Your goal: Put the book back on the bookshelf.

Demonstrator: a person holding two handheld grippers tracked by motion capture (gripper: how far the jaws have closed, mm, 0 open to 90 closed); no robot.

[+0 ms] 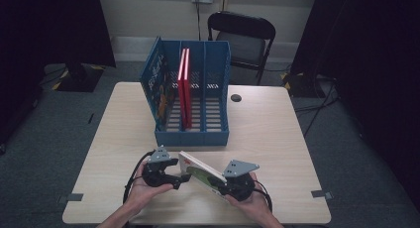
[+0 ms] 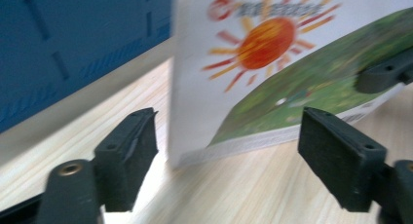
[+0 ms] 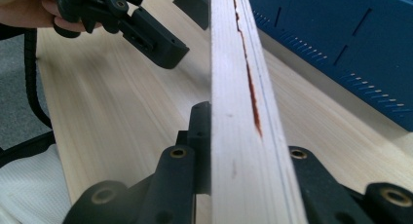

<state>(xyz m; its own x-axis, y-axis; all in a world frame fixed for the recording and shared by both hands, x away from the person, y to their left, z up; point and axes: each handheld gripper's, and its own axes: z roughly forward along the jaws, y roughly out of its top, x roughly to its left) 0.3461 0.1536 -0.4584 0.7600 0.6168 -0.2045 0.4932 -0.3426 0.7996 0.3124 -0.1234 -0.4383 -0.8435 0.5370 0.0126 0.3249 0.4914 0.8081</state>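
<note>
Pale wooden table [image 1: 277, 139], squarish, set on grey carpet. Toward its far middle, a blue file rack [image 1: 190, 96] with three upright compartments; in the middle one, two red books [image 1: 184, 86] standing on edge; against the left wall, a blue picture book [image 1: 157, 86] leaning inward. Beyond the far edge, a black folding chair [image 1: 242, 39]. Right of the rack, a small dark round hole [image 1: 236, 97] in the tabletop.

Near the front edge, between the two hands, a thin picture book [image 1: 200, 172] with a white and green cover and an orange sun printed on it (clear in the left gripper view [image 2: 272, 63]), tilted up on its edge, far end nearer the rack, well apart from it.

Right gripper [image 1: 229, 184], at the book's near right end, clamped tight on it: jaws pressed against both covers, page edge [image 3: 238, 112] running straight up between them.

Left gripper [image 1: 182, 178], just left of the book, jaws spread wide with pads [image 2: 129, 151] clear of the cover; book corner in the gap, nothing gripped.
</note>
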